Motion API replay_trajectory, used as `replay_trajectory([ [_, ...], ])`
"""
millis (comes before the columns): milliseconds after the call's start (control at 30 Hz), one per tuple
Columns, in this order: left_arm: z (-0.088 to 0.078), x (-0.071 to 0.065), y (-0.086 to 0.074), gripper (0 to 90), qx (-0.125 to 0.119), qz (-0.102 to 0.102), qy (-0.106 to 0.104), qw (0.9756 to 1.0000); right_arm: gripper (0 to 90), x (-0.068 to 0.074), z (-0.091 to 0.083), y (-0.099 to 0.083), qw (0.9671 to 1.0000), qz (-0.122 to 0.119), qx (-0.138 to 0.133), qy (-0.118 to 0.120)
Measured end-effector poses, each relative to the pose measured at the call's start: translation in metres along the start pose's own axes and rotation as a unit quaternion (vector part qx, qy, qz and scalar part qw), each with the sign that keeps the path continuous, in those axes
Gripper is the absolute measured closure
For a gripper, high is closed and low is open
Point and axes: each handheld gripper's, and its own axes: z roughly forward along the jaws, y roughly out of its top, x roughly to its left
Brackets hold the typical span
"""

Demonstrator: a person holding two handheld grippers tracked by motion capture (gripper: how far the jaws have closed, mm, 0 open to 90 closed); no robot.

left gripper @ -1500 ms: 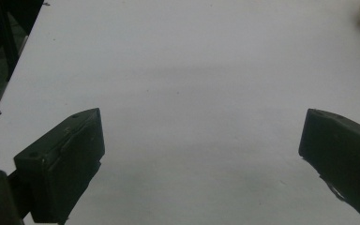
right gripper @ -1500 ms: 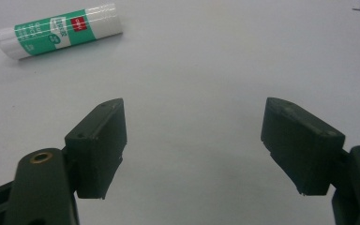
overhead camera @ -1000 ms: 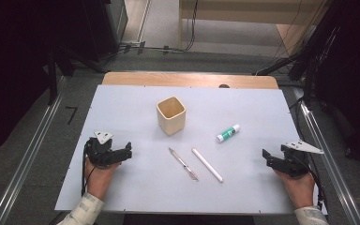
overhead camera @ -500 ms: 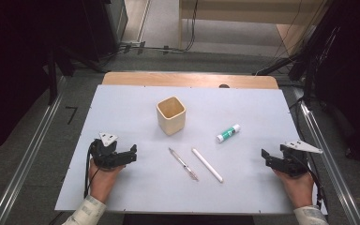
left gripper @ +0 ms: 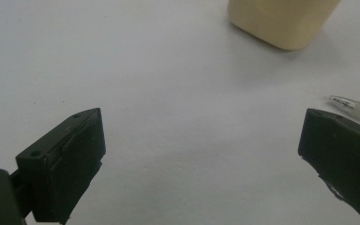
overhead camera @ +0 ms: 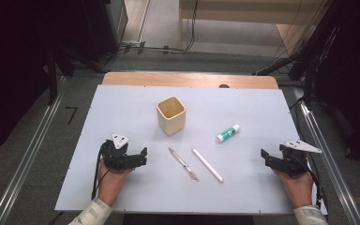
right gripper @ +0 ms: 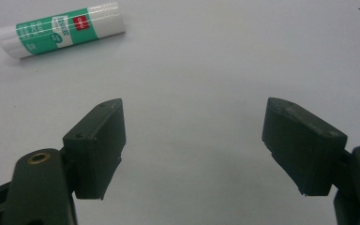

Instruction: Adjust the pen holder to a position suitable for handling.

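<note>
A pale square cup (overhead camera: pixel 171 114) (left gripper: pixel 281 21) stands upright near the middle of the white table (overhead camera: pixel 122 112). In front of it lie a clear pen (overhead camera: pixel 183 164) (left gripper: pixel 356 107) and a white stick (overhead camera: pixel 207 165), side by side. A green-and-white glue stick (overhead camera: pixel 228 133) (right gripper: pixel 58 29) lies to the right. My left gripper (overhead camera: pixel 143 155) (left gripper: pixel 201 154) rests open at the front left, pointing toward the pen, nothing between its jaws. My right gripper (overhead camera: pixel 264 156) (right gripper: pixel 192 145) sits open at the front right, empty, the glue stick ahead of it.
The table's wooden far edge (overhead camera: pixel 190 79) shows behind the white surface. Metal rails (overhead camera: pixel 23 164) run along both sides of the table. Dark equipment and cables stand on the floor beyond.
My left gripper has slid right and slightly forward toward the pen. The right gripper has barely shifted.
</note>
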Motion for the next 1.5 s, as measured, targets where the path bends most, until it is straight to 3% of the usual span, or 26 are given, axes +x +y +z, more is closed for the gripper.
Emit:
replay_trajectory([
  [433, 0.0, -0.009, 0.002, 2.6, -0.002, 0.0, -0.014, 0.9999, 20.2, 0.0, 0.0, 0.0, 1.0, 0.0, 0.0, -0.001],
  [933, 0.0, -0.036, 0.003, 2.6, -0.003, 0.024, -0.037, 0.999, 20.1, 0.0, -0.001, 0.0, 1.0, 0.002, -0.001, 0.0],
  [1500, 0.002, -0.048, 0.005, 2.6, -0.001, 0.035, -0.049, 0.9982, 20.0, 0.0, -0.001, 0.001, 1.0, 0.002, -0.003, 0.001],
])
